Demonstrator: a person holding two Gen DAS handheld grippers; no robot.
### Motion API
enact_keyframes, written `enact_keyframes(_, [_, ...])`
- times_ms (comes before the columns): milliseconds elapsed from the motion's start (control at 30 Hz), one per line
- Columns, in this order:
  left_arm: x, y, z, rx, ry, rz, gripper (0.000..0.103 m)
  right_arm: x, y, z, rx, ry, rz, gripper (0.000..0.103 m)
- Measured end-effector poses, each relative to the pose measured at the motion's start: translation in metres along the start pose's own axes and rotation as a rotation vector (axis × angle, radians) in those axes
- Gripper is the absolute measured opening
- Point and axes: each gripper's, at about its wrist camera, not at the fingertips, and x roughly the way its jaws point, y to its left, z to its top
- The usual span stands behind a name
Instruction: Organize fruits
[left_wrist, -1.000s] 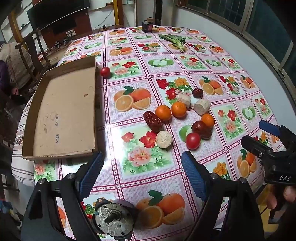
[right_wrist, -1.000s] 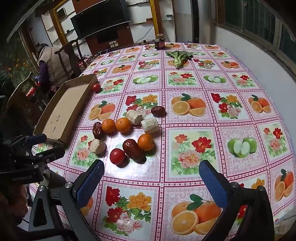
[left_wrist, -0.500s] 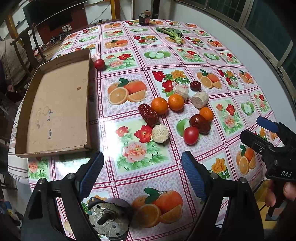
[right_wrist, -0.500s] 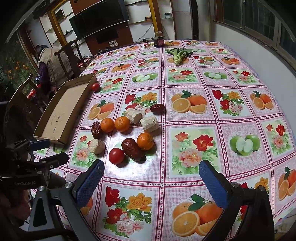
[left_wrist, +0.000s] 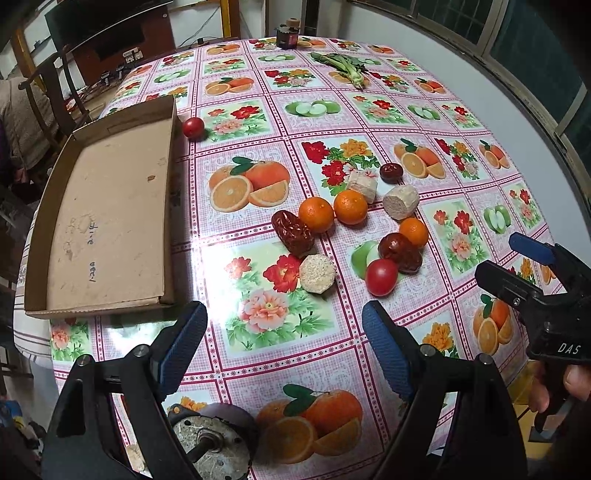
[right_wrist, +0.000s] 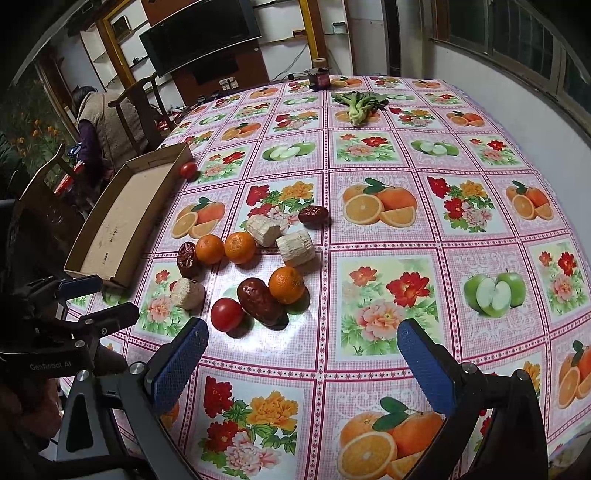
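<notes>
Loose fruit cluster (left_wrist: 351, 236) mid-table, none yet in the cardboard tray (left_wrist: 103, 218) at left; closer in view than a second ago; left gripper (left_wrist: 284, 343) and right gripper (right_wrist: 301, 354) agape, empty, nearing; first pick apparently imminent.

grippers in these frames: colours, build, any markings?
Both alike: black angular frames with silver screws, two fingers faced with blue textured pads. The left gripper shows "GenRobot AI" on its body in the right wrist view; the right gripper shows "DAS" in the left wrist view. No cables or sleeves discernible.
</notes>
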Motion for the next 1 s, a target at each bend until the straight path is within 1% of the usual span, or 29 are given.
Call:
enact_keyframes(233, [0.011, -0.004, 0.003, 0.000, 0.018, -0.021, 0.086, 0.015, 0.002, 0.008, -0.039, 0.006, 0.018, 0.101])
enact_keyframes(333, [0.017, -0.004, 0.006, -0.011, 0.025, -0.026, 0.085, 0.022, 0.002, 0.012, -0.044, 0.007, 0.031, 0.097])
enact_keyframes(467, [0.024, -0.004, 0.009, -0.028, 0.029, -0.027, 0.083, 0.032, -0.001, 0.019, -0.023, 0.016, 0.064, 0.076])
enact_keyframes(533, [0.029, -0.005, 0.011, -0.033, 0.029, -0.023, 0.079, 0.040, -0.003, 0.022, -0.009, 0.029, 0.076, 0.070])
enact_keyframes(567, [0.033, -0.005, 0.012, -0.036, 0.034, -0.021, 0.076, 0.043, -0.005, 0.023, -0.002, 0.032, 0.075, 0.064])
enact_keyframes(600, [0.036, -0.004, 0.013, -0.040, 0.039, -0.021, 0.075, 0.047, -0.006, 0.025, 0.005, 0.038, 0.073, 0.060])
enact_keyframes(633, [0.040, -0.004, 0.014, -0.046, 0.049, -0.020, 0.075, 0.052, -0.008, 0.026, 0.014, 0.047, 0.076, 0.060])
enact_keyframes(700, [0.047, -0.004, 0.016, -0.055, 0.059, -0.017, 0.074, 0.059, -0.010, 0.027, 0.027, 0.056, 0.084, 0.055])
enact_keyframes(800, [0.053, -0.005, 0.017, -0.062, 0.070, -0.017, 0.074, 0.068, -0.009, 0.027, 0.024, 0.077, 0.090, 0.053])
enact_keyframes(867, [0.058, -0.005, 0.017, -0.066, 0.079, -0.016, 0.073, 0.073, -0.008, 0.027, 0.021, 0.087, 0.099, 0.049])
enact_keyframes(900, [0.060, -0.005, 0.016, -0.070, 0.084, -0.018, 0.069, 0.077, -0.006, 0.027, 0.019, 0.097, 0.105, 0.048])
enact_keyframes(1000, [0.070, -0.003, 0.014, -0.091, 0.112, -0.037, 0.055, 0.081, -0.005, 0.029, 0.029, 0.089, 0.110, 0.048])
